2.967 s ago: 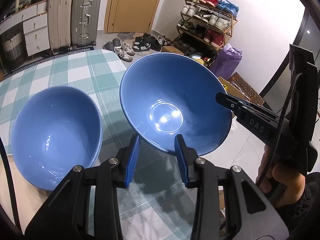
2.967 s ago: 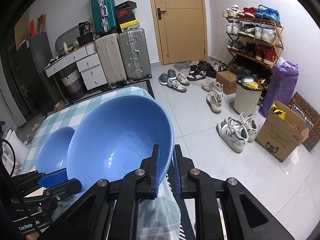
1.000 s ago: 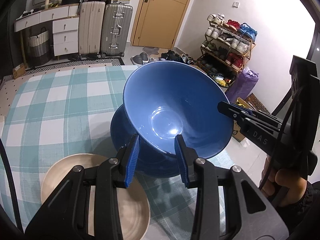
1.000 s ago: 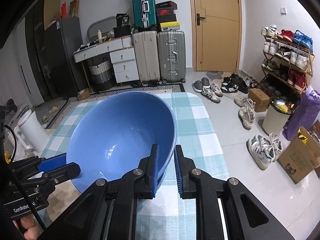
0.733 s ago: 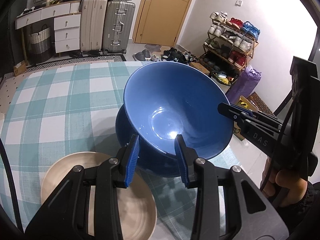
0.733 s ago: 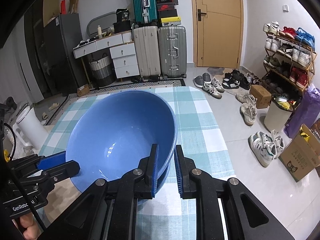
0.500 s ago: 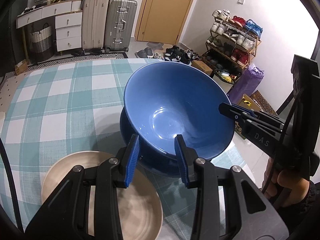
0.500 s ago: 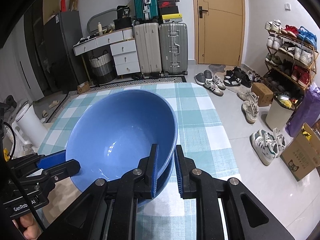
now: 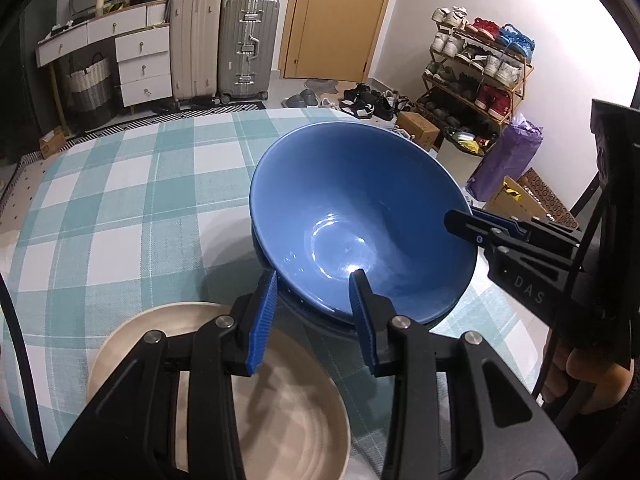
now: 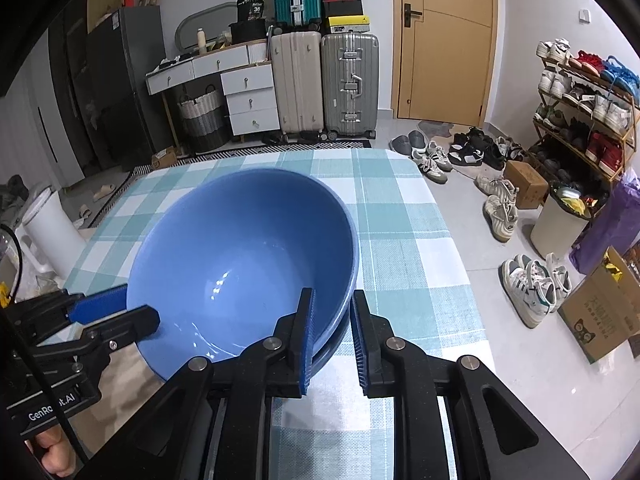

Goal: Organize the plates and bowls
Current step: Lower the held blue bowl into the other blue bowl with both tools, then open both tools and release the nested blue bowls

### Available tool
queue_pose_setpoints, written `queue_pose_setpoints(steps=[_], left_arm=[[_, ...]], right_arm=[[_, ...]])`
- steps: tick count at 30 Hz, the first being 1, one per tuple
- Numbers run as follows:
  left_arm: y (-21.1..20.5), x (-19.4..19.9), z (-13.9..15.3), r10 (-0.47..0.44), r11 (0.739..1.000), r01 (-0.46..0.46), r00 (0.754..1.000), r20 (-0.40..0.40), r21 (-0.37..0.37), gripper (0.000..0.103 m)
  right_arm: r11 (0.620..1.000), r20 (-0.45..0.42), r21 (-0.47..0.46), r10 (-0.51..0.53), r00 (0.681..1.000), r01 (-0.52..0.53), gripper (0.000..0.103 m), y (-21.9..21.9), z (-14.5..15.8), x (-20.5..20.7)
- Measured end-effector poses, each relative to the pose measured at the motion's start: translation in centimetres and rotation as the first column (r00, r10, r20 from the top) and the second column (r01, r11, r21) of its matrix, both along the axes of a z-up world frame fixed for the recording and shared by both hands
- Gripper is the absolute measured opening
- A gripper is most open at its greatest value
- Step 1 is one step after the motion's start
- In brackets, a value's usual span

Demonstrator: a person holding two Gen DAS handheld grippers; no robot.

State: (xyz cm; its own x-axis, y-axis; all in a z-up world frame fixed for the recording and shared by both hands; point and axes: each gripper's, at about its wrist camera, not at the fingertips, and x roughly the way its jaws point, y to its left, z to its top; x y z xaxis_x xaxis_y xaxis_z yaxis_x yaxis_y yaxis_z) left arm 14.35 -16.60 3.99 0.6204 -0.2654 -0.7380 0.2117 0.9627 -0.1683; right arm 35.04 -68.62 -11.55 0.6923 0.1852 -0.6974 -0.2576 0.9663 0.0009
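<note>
Lowered since a second ago, the upper blue bowl now nests in the second blue bowl at frame centre on the checked counter, just beside a beige plate – lower left. Right tongs are easing apart, the rim between them; left tongs stand apart at the near rim, gripping nothing. Glazed ceramic, I'd judge – stiff, slick, chippable; take it at the rim. Readable: "DAS", "GenRobot.AI"
</note>
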Motion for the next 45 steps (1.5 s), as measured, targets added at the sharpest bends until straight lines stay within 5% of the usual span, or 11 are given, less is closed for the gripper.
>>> queue_pose_setpoints(steps=[21,29,35,45], left_arm=[[0.6,1.4,-2.6,0.008,0.999,-0.01,0.998,-0.057,-0.036,0.033],[0.8,2.0,-2.8,0.004,0.998,-0.009,0.997,-0.08,-0.065,0.033],[2.1,2.6,-2.5,0.018,0.996,-0.026,0.996,-0.087,-0.091,0.051],[4.4,3.8,-0.9,0.038,0.988,-0.045,0.998,-0.047,-0.15,0.079]], right_arm=[[1.0,-0.031,0.017,-0.01,0.999,0.011,0.019,-0.8,-1.1,-0.1],[0.996,-0.076,0.088,0.005,0.997,0.002,0.024,-1.7,-1.0,0.5],[0.99,-0.083,0.137,0.026,0.996,-0.014,0.041,-1.9,-0.4,0.3],[0.977,-0.063,0.212,0.025,0.998,-0.011,0.086,-3.0,0.9,-0.4]])
